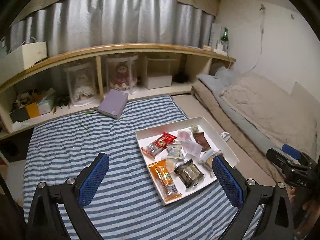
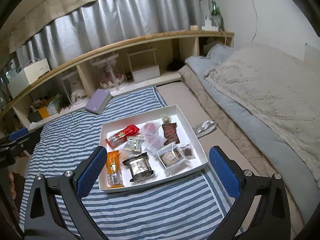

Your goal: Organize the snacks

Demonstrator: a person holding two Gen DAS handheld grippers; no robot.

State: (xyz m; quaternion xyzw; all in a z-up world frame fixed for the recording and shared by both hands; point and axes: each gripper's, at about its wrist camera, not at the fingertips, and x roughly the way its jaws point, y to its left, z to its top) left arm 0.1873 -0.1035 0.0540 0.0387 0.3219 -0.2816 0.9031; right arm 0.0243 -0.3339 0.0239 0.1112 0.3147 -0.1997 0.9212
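Observation:
A white shallow tray (image 1: 220,138) (image 2: 197,140) lies on a blue-and-white striped blanket (image 1: 80,140) (image 2: 140,206). It holds several wrapped snacks: a red packet (image 1: 162,142) (image 2: 123,134), an orange packet (image 1: 165,177) (image 2: 113,167), a dark silver packet (image 1: 189,173) (image 2: 139,167), a brown packet (image 1: 202,141) (image 2: 170,133) and clear pouches (image 2: 172,157). My left gripper (image 1: 160,182) is open and empty above the blanket, near the tray's near edge. My right gripper (image 2: 158,172) is open and empty, hovering over the tray's near side; it also shows at the right of the left wrist view (image 1: 292,160).
A purple book (image 1: 113,103) (image 2: 98,101) leans at the shelf foot. The low wooden shelf (image 1: 120,49) holds boxes and cased dolls. A crumpled silver wrapper (image 2: 204,127) lies beside the tray. Folded bedding (image 2: 260,92) lines the right wall. A green bottle (image 2: 216,14) stands on the shelf.

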